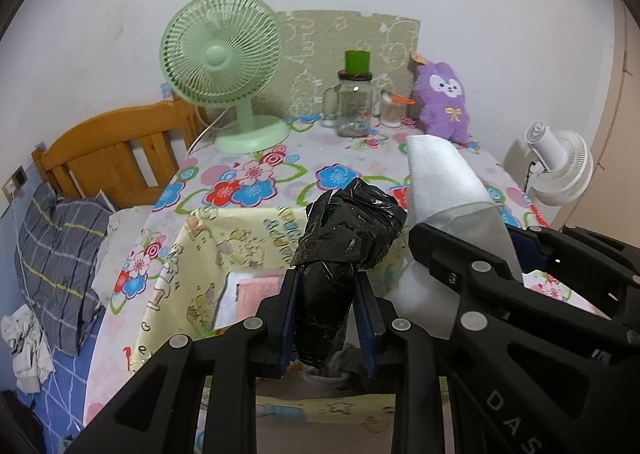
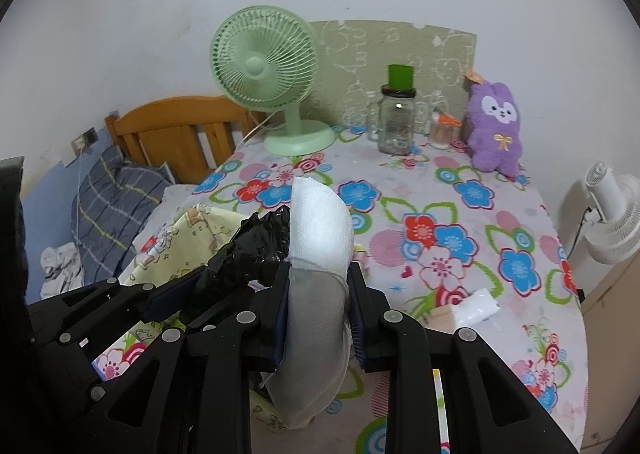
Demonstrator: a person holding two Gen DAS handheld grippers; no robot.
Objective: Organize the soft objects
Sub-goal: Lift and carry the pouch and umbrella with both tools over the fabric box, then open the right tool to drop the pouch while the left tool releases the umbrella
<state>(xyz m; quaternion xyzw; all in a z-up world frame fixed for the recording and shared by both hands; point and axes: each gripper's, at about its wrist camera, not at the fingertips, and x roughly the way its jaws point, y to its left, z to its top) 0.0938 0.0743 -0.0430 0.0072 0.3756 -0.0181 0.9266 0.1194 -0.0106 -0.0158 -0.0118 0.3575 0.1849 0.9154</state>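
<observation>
Left wrist view: left gripper (image 1: 326,314) clamps a crumpled black plastic bag (image 1: 348,230); beside it on the right, right gripper (image 2: 318,318) squeezes a white padded cloth roll (image 2: 320,274). Both held above the near floral tablecloth (image 2: 460,213), likely light, squashy; bag slippery, so grip mid-bundle.

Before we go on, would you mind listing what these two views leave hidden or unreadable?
- Lower end of the black bag: left wrist view, hidden behind the left gripper.
- Bottom of the white paper roll: right wrist view, covered by the right gripper.
- Yellow box contents: mostly blocked by the bag and both grippers.
- Jar label: too small to read.
- White fan: cut off by the fisheye edge.
</observation>
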